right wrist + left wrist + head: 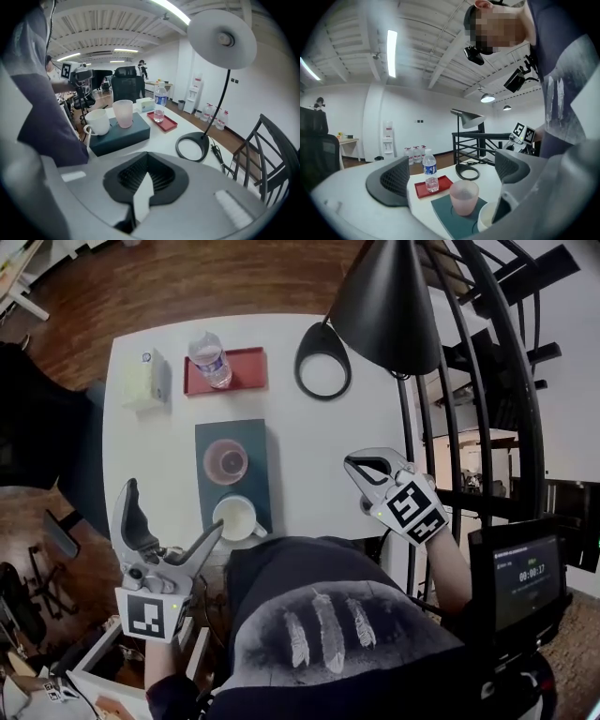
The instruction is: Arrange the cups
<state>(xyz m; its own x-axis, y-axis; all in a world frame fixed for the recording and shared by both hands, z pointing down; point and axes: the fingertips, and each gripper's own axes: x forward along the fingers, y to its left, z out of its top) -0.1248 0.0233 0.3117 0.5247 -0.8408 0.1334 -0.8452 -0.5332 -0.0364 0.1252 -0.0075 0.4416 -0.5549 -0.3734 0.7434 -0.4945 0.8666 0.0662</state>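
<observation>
We hold the left gripper (172,512) off the near left corner of the white table (319,446), its jaws spread wide with nothing between the pads; in the left gripper view the cups show in the gap, but farther off on the table. Our right gripper (352,463) hangs over the table's near right part, tilted down, its jaws closed together on nothing. The two cups stand side by side on a dark teal box (212,439) in the middle of the table: the translucent pink cup (226,461) upright on the far half, the white mug (236,517) upright on the near half with its handle toward our right. In the head view the left gripper's inner jaw tip lies just beside the mug, apart from it. Beyond the box a red tray (249,373) carries a water bottle (210,360), a tissue box (145,379) sits to its left, and a black desk lamp's ring base (323,362) rests to its right.
</observation>
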